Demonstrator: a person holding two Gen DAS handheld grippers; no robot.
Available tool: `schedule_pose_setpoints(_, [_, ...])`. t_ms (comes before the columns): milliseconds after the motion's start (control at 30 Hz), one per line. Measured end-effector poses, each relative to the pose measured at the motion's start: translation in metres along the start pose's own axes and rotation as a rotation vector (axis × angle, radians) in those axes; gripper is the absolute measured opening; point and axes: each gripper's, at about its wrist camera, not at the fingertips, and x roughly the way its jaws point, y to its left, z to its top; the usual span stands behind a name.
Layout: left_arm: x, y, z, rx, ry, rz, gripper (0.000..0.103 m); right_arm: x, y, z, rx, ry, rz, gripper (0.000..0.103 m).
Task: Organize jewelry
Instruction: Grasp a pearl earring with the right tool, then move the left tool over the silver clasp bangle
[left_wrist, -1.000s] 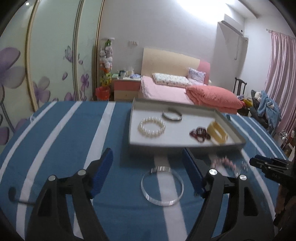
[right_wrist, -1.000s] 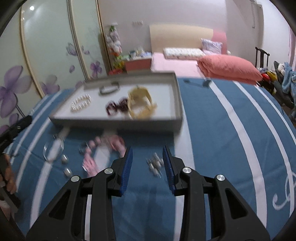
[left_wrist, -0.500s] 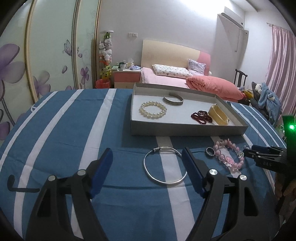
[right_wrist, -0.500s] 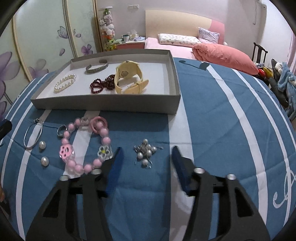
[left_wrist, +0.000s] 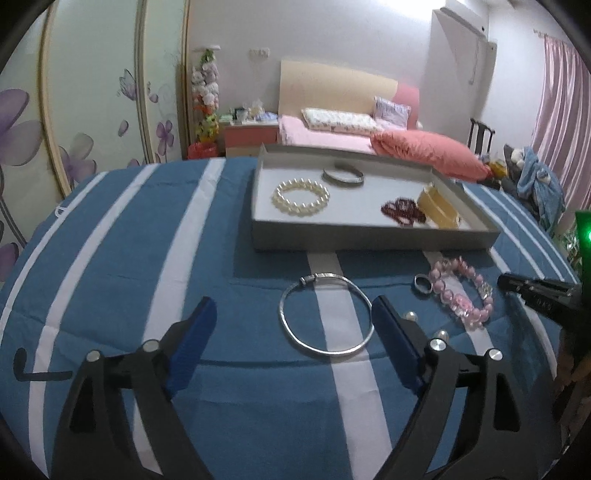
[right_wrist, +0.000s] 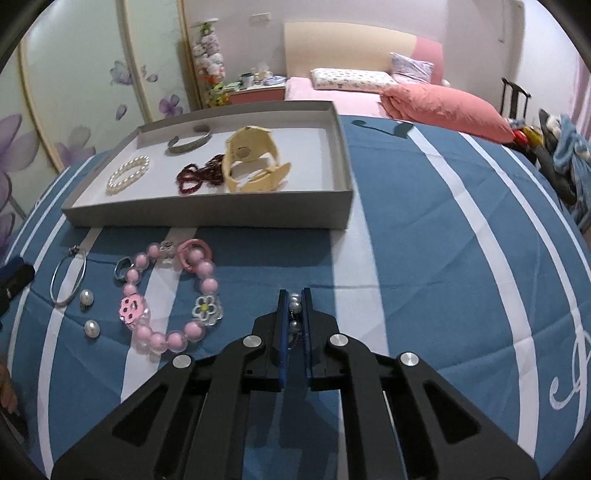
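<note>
**Observer:** On the blue striped cloth (right_wrist: 424, 229), what have you got in front of you?

**Operator:** My right gripper (right_wrist: 294, 300) is pressed together on a small cluster of pearl-like beads (right_wrist: 294, 306); I see the beads pinched between its blue pads, low over the cloth. My left gripper (left_wrist: 293, 314) has its jaws opening wide, with nothing pressed by the pads. A thin silver bangle (left_wrist: 327, 314) lies flat on the cloth between them, its right edge just beside the right pad.

**Observer:** And the rest of the jewelry?

**Operator:** From my right wrist view, a pink bead bracelet (right_wrist: 170, 295) with flower charms lies on the cloth left of my right gripper, a silver ring (right_wrist: 122, 267) touching its upper left. Two loose pearls (right_wrist: 86, 297) sit between that bracelet and the bangle. Behind all this stands the grey tray (right_wrist: 207, 214), and in it I see a white pearl bracelet (right_wrist: 127, 175), a grey cuff bangle (right_wrist: 188, 143), a dark red bead strand (right_wrist: 199, 177) and a cream watch (right_wrist: 251, 162), the strand touching the watch.

**Observer:** Anything else near?

**Operator:** A bed with a pink quilt (right_wrist: 443, 107) lies beyond the table.
</note>
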Motion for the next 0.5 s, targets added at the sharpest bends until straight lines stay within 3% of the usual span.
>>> schedule_pose_setpoints(300, [0.034, -0.026, 0.003, 0.081, 0.148, 0.047, 0.089, 0.000, 0.004, 0.001, -0.001, 0.001, -0.001, 0.007])
schedule_pose_setpoints(500, [0.049, -0.029, 0.003, 0.076, 0.185, 0.070, 0.089, 0.000, 0.000, 0.002, 0.011, 0.002, 0.014, 0.007])
